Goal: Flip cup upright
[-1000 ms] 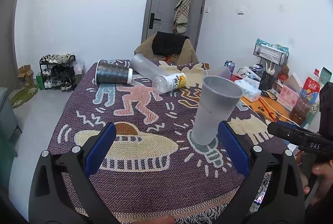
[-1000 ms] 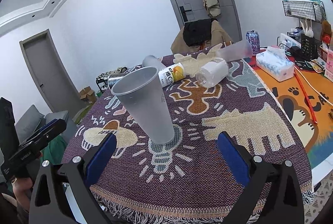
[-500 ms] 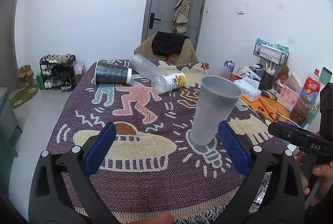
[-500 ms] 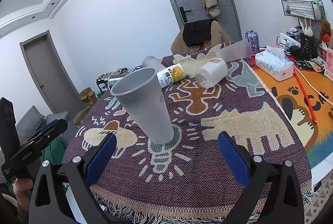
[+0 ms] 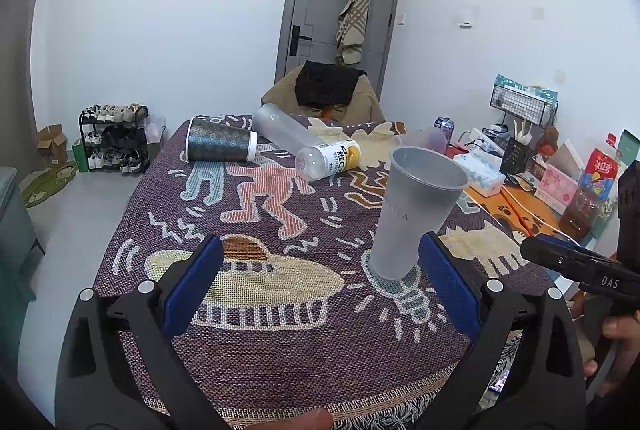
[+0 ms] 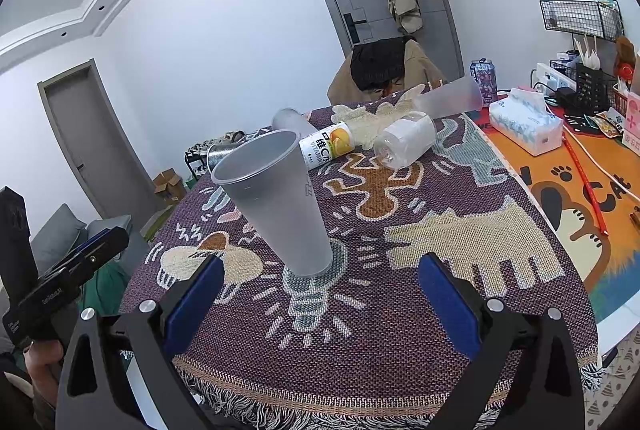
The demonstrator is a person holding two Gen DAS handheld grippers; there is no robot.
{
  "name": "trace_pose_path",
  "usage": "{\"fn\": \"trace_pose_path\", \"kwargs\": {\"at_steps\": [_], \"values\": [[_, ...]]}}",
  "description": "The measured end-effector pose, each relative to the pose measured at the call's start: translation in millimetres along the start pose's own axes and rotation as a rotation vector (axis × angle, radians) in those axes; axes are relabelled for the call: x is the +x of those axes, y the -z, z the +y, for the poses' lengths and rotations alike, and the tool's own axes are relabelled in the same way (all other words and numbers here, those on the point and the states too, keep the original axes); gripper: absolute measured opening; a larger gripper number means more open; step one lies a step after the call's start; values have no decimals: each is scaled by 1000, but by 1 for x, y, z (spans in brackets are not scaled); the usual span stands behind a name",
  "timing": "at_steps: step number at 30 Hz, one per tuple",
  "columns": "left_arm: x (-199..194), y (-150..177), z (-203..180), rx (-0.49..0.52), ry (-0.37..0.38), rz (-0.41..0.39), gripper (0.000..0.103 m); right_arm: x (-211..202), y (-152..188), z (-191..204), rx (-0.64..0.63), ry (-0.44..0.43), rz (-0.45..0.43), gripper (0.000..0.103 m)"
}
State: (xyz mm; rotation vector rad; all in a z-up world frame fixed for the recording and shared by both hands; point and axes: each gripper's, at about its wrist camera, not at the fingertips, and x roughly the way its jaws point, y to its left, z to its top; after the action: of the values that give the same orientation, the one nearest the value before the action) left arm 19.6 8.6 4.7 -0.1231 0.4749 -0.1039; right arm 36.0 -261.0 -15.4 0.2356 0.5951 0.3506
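Note:
A frosted grey plastic cup (image 5: 414, 214) stands upright, mouth up, on the patterned tablecloth (image 5: 256, 326); it also shows in the right wrist view (image 6: 280, 206). My left gripper (image 5: 318, 282) is open and empty, short of the cup, with the cup just past its right finger. My right gripper (image 6: 316, 294) is open and empty, near the table's front edge, with the cup ahead between its fingers and apart from them. Each gripper shows at the edge of the other's view.
Lying on their sides at the far end are a dark patterned cup (image 5: 220, 145), a frosted cup (image 5: 282, 130), a yellow-labelled bottle (image 5: 328, 160), a clear bottle (image 6: 406, 144) and another frosted cup (image 6: 450, 98). A tissue pack (image 6: 526, 126) and desk clutter lie to the right.
Both grippers have drawn back slightly from the cup, which stays upright in place. Both stay open.

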Motion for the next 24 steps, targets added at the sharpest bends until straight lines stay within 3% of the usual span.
{"fn": "trace_pose_path", "kwargs": {"at_steps": [24], "values": [[0, 0, -2, 10, -2, -17, 97, 1, 1, 0, 3, -1, 6, 95]]}}
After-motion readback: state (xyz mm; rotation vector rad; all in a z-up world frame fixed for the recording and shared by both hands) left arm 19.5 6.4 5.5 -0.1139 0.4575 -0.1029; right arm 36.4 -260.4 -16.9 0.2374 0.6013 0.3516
